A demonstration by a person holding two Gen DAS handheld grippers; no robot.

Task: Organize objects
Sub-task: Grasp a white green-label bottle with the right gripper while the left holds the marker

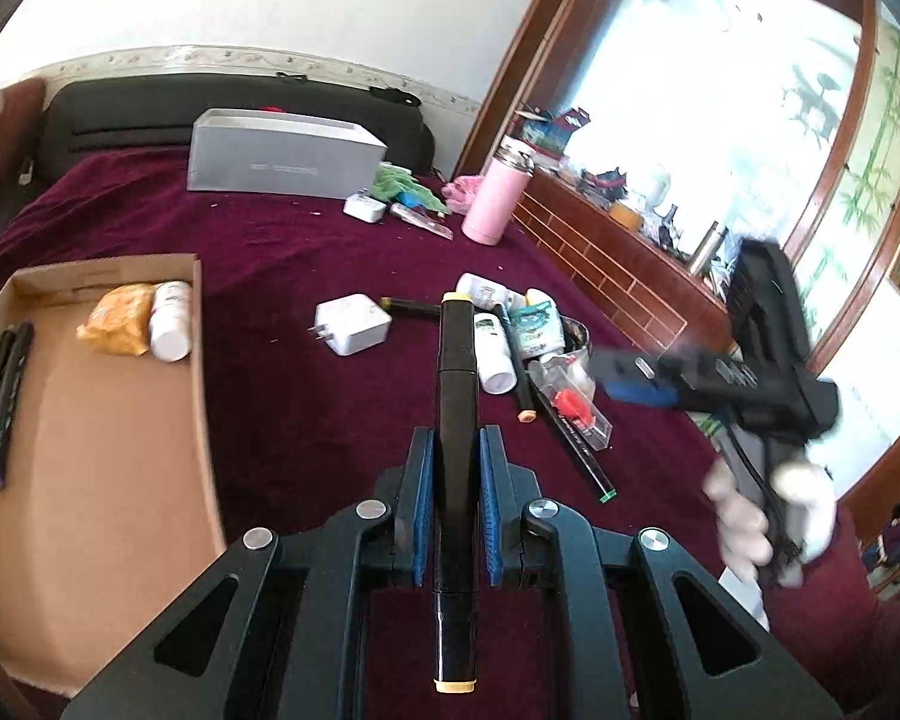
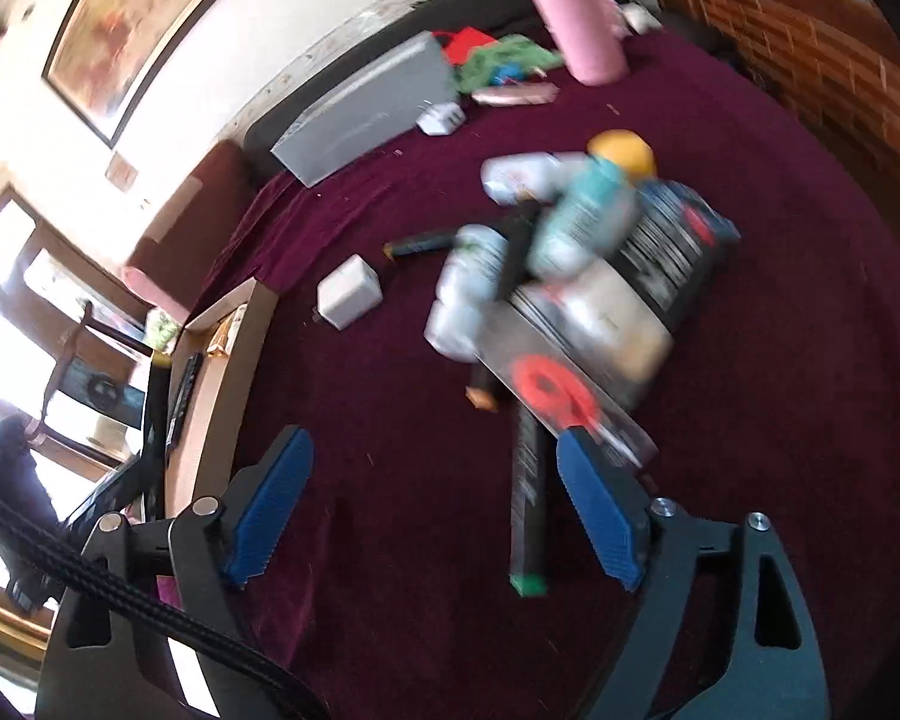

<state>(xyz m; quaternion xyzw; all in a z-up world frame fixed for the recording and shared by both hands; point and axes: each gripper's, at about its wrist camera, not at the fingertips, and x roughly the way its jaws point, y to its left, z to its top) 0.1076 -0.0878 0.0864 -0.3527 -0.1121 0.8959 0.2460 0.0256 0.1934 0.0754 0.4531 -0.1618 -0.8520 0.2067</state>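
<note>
The left gripper [image 1: 455, 504] was clenched on a black marker [image 1: 455, 420], which ran lengthwise between its blue pads, probably so it could be laid beside the pens in the cardboard tray [image 1: 108, 450] left of the fingers. The right gripper [image 2: 435, 501] stood released and empty above the cloth, a green-capped pen [image 2: 527, 516] beyond its fingers. Blur made the cluttered pile [image 2: 570, 276] ahead hard to read.

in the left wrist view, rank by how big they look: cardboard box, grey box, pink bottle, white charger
1. cardboard box, though it is nearest the camera
2. grey box
3. pink bottle
4. white charger; close to the bottle in looks, and nearer, so that pair is unsure
</note>
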